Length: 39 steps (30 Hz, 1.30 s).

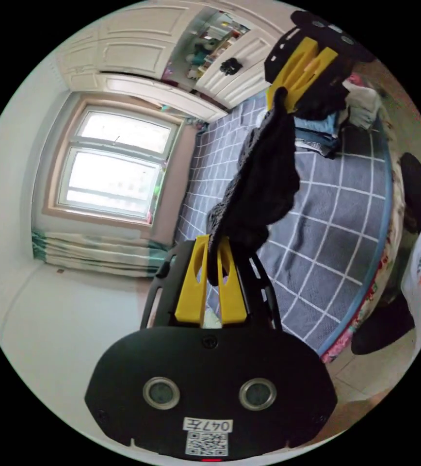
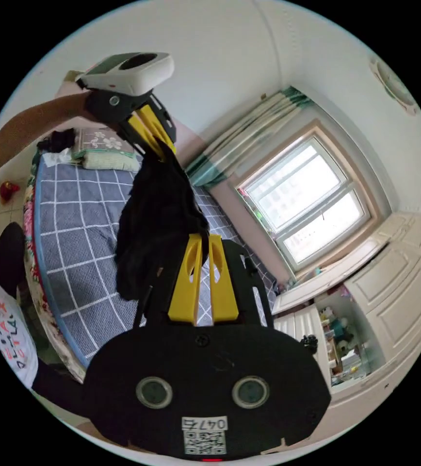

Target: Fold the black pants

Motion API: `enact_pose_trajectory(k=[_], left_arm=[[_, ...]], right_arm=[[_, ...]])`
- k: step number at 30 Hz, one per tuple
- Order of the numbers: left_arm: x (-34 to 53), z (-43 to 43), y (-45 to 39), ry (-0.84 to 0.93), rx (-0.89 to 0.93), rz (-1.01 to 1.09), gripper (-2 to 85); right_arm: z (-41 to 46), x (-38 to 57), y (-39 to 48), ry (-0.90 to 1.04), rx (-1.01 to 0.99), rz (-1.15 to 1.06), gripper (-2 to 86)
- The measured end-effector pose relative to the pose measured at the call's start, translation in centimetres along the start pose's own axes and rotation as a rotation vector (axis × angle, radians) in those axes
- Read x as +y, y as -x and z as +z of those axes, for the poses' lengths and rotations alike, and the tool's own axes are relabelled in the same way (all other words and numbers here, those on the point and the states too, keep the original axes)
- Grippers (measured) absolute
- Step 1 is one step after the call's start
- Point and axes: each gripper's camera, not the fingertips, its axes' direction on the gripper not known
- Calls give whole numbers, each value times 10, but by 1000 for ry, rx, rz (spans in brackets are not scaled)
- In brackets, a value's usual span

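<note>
**Black pants stretched in the air between two claws**

In the left gripper view, the left claw (image 1: 212,242) sits at lower centre, its two yellow jaws pressed together on one end of the black pants (image 1: 264,179). The cloth runs from there toward the upper right of the frame, where the right claw (image 1: 288,94) clamps the other end between its own yellow jaws. The pants hang bunched and loosely sagging between the two, clear of the bed (image 1: 327,228), whose grey-blue checked cover spreads across the right half of the frame. A heap of folded clothes (image 1: 327,131) lies on the bed at upper right, just beyond the right claw. A bright window (image 1: 116,162) takes the left middle, with white cupboards (image 1: 137,43) above it.

In the right gripper view, the right claw (image 2: 202,238) at centre grips the pants (image 2: 157,213), which rise toward the upper left to the left claw (image 2: 159,145), closed on the cloth. A person's forearm (image 2: 31,124) reaches in from the left edge behind that gripper. Pillows (image 2: 106,150) rest on the bed (image 2: 70,228) at upper left, and the window (image 2: 312,208) lies at right.
</note>
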Motion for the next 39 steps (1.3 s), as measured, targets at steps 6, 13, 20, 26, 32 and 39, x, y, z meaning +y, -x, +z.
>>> enact_pose_trajectory(k=[6,13,20,26,32,39], left_arm=[[65,29,-135,65,243,282,10],[138,97,-330,122,539,285,34],[213,105,-322,95,594,-231,79],[251,84,-292,83,550,-412,70],[205,93,-310,-209,720,-559,134],[154,141,-339,-17,735,-519,112]], right_arm=[[31,35,79,-63,-362,-147,3],[111,106,277,131,-742,-313,10],[165,141,303,186,-1028,-17,61],[167,156,237,56,-765,121,41],[258,161,136,206,-357,320,54],[334,141,112,235,-366,387,34]])
